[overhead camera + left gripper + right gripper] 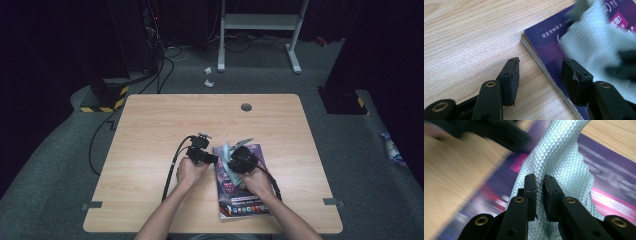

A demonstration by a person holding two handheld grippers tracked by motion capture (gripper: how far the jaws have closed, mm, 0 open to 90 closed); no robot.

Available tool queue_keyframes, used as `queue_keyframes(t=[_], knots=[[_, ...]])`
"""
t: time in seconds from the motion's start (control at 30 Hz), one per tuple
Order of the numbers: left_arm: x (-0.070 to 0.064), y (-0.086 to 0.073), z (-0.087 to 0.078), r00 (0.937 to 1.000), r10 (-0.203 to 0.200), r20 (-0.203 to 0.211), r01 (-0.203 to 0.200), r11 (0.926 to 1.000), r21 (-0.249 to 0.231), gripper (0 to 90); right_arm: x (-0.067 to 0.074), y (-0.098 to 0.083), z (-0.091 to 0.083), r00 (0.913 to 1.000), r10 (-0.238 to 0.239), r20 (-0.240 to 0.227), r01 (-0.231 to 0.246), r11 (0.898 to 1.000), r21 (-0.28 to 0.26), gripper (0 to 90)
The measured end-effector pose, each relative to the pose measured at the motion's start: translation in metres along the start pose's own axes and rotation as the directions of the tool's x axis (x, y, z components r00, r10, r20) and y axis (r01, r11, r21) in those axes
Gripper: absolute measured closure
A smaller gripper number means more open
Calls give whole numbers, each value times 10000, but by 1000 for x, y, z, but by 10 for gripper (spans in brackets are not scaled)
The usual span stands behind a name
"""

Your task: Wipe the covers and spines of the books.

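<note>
Right gripper view: right gripper (539,178) pinches the cloth (559,157); wiping could shove the book (549,47) since the open left gripper (540,68) isn't clamping it

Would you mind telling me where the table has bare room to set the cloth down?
The table is bare across its far half up to the grey grommet, along its left side, and right of the book. It is crowded near the front middle, where both grippers and the cloth work over the book.

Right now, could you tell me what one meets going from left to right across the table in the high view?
Bare table → left gripper → light blue cloth → right gripper, over the purple book → bare table.
</note>
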State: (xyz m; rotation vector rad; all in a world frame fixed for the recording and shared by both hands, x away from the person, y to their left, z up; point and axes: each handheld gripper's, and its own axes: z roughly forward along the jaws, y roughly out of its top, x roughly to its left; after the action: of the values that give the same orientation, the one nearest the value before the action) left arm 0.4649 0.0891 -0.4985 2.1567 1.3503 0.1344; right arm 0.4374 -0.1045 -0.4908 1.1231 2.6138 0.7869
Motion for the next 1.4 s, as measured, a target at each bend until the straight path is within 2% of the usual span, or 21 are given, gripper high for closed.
queue_keyframes(t=[0.1, 0.13, 0.17, 0.23, 0.27, 0.3, 0.4, 0.57, 0.6, 0.63, 0.7, 0.73, 0.77, 0.83, 0.93, 0.97, 1.0, 1.03, 1.13, 1.3, 1.4], knots=[[0, 0, 0, 10000, -29, 8, 29, 10000, -27, 485, -30, -16, -12, 9958, 737, 548, -740, 9973, 34, 815], [0, 0, 0, 10000, -29, 8, 29, 10000, -27, 485, -30, -16, -12, 9958, 737, 548, -740, 9973, 34, 815], [0, 0, 0, 10000, -17, 5, 17, 10000, -45, 485, -57, -30, -23, 9849, 1492, 880, -1495, 9888, -33, 816], [0, 0, 0, 10000, 46, -15, -46, 10000, -8, 485, -74, -38, -30, 9742, 1990, 1062, -1992, 9799, -85, 816], [0, 0, 0, 10000, 46, -15, -46, 10000, -8, 485, -74, -38, -30, 9742, 1990, 1062, -1992, 9799, -85, 816], [-1, -1, 0, 10000, 63, -43, -63, 10000, -41, 485, -83, -42, -34, 9673, 2262, 1144, -2271, 9739, -53, 816], [-1, -1, 0, 9999, 101, -84, -102, 9999, -55, 486, -75, -38, -31, 9729, 1944, 1251, -1957, 9807, -22, 817], [-1, -1, 1, 9999, 82, -84, -83, 9999, -93, 487, -33, -18, -14, 9944, 969, 431, -972, 9952, 56, 817], [-1, -1, 1, 9999, 82, -84, -83, 9999, -93, 487, -33, -18, -14, 9944, 969, 431, -972, 9952, 56, 817], [-1, -1, 1, 9999, 118, -82, -118, 9999, -78, 487, -9, -7, -5, 9980, 633, -40, -633, 9980, 40, 817], [-1, -1, 1, 9999, 116, -83, -117, 9999, -96, 487, 3, 0, 1, 9993, 270, -256, -271, 9996, -45, 817], [-1, -1, 1, 9999, 116, -83, -117, 9999, -96, 488, 3, 0, 1, 9993, 270, -256, -271, 9996, -45, 817], [-1, -1, 1, 9999, 118, -82, -119, 9999, -94, 488, 16, 8, 7, 9990, -9, -452, 5, 10000, -74, 816], [-1, -1, 1, 9999, 116, -96, -117, 9999, -99, 493, 20, 13, 9, 9989, -158, -445, 159, 9999, 16, 816], [-1, -1, 1, 9999, 111, -80, -113, 9998, -148, 494, 19, 13, 9, 9984, 113, -560, -110, 9999, 64, 814], [-1, -2, 0, 9999, 106, -71, -107, 9998, -155, 494, 10, 10, 8, 9995, 25, -330, -27, 10000, -64, 813], [-1, -2, 0, 9999, 106, -71, -107, 9998, -155, 494, 10, 10, 8, 9995, 25, -330, -27, 10000, -64, 813], [0, -2, 1, 10000, 74, -49, -75, 9998, -170, 493, -5, 3, 3, 9992, 385, -114, -386, 9992, -89, 813], [0, -1, 1, 10000, 6, -32, -7, 9998, -176, 493, -30, -11, -8, 9953, 894, 378, -891, 9960, -107, 813], [0, 0, 3, 9998, -174, 50, 175, 9994, -286, 504, -78, -36, -27, 9694, 2267, 946, -2250, 9740, -280, 808], [-1, 1, 4, 9996, -187, 216, 195, 9991, -388, 542, -87, -40, -30, 9572, 2752, 898, -2729, 9613, -364, 803]])
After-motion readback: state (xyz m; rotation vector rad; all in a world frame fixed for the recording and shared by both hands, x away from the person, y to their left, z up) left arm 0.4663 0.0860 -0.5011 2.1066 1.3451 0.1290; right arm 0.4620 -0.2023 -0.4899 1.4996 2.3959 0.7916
